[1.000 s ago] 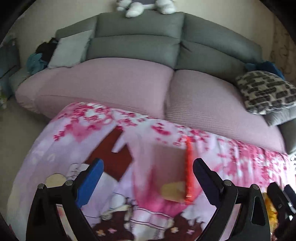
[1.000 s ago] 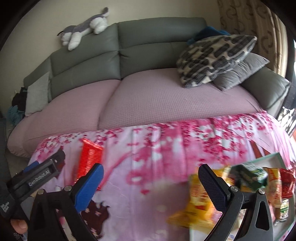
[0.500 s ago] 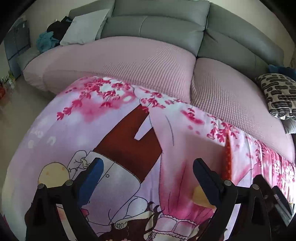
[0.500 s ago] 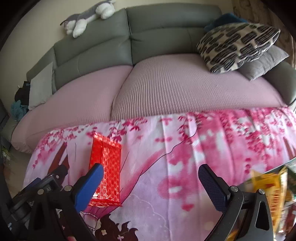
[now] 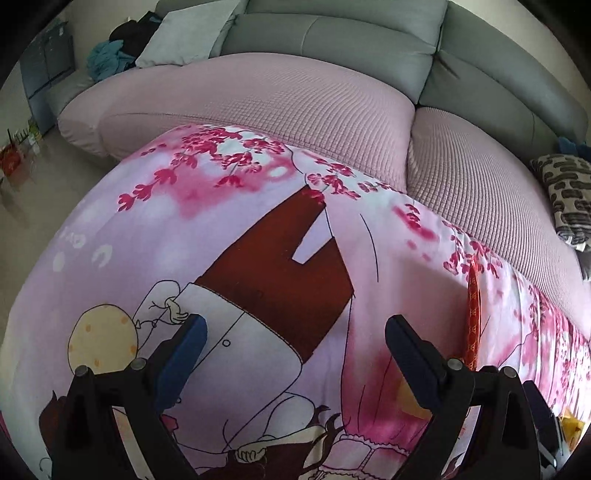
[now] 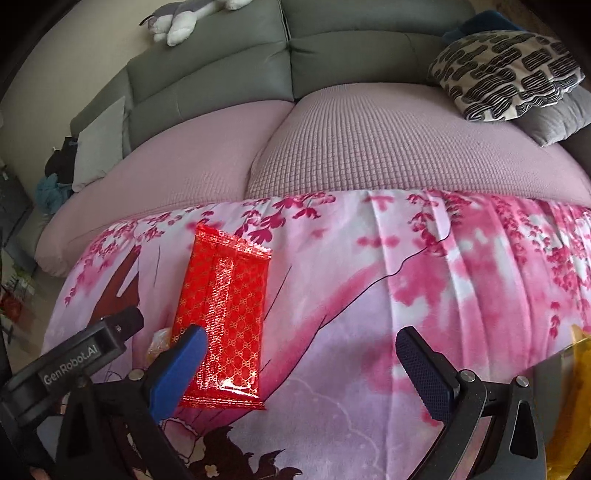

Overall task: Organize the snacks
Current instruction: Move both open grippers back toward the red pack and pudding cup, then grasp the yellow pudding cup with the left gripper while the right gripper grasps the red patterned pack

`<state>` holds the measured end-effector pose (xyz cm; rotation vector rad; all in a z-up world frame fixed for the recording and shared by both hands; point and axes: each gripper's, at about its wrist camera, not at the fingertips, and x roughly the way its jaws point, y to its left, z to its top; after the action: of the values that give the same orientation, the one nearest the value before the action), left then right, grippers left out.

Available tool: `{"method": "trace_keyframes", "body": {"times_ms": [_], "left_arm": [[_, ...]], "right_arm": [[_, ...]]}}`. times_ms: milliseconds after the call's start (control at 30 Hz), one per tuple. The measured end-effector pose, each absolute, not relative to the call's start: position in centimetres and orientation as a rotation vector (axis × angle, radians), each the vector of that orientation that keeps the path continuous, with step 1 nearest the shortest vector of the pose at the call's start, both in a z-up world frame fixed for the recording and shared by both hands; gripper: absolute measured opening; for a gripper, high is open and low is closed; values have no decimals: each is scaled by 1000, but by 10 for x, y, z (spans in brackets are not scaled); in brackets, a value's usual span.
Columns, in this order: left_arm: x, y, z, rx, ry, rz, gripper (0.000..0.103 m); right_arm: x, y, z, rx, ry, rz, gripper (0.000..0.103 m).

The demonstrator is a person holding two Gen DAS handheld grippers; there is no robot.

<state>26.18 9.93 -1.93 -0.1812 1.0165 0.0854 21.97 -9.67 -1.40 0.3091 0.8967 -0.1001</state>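
A flat red snack packet (image 6: 223,317) with a gold pattern lies on the pink flowered cloth (image 6: 369,314). My right gripper (image 6: 301,365) is open just above the cloth, its left finger (image 6: 177,365) over the packet's lower left corner. In the left wrist view the same red packet (image 5: 472,317) shows edge-on at the right. My left gripper (image 5: 295,354) is open and empty over a cartoon print on the cloth (image 5: 221,229). The left gripper's body (image 6: 74,362) shows at the lower left of the right wrist view. A yellow snack bag (image 6: 580,339) peeks in at the right edge.
Behind the cloth stands a grey sofa (image 6: 332,48) with a pink seat cover (image 6: 369,147). A patterned cushion (image 6: 506,74) lies at its right, a plush toy (image 6: 184,18) on its back. Floor (image 5: 37,192) drops away at the left.
Both grippers have swung left and lower over the cloth. The tray of snacks has slid out of the right wrist view, and the red packet now sits under the right gripper's left finger.
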Motion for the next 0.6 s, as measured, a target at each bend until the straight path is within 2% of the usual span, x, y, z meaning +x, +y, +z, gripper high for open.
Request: {"method": "trace_keyframes", "body": {"times_ms": [600], "left_arm": [[262,102,-19,-203,1022,93,97]], "right_arm": [[226,-73,-32,157,919,-83,103]]}}
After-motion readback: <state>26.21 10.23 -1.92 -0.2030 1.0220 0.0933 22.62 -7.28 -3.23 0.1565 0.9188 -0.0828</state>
